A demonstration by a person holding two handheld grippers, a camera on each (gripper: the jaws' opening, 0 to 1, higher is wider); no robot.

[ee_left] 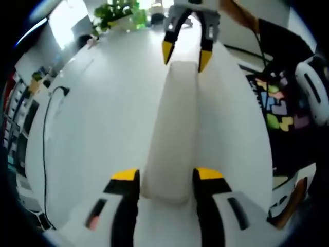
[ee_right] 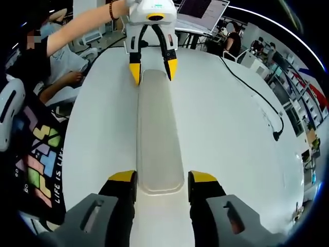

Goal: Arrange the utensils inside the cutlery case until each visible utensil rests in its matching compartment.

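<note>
Cutlery case (ee_left: 172, 128), closed, long, white; lies flat on white table (ee_left: 103, 128); left gripper (ee_left: 167, 177) jaws apart, straddling 1 end; right gripper (ee_right: 162, 180) jaws apart, straddling the opposite end; black cable (ee_right: 257, 100) on table, well apart.

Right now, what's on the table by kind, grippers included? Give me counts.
Cutlery case: 1, closed, white, no utensils visible
Grippers: 2, left gripper and right gripper, one at each end of the case
Black cable: 1
Total: 4
</note>
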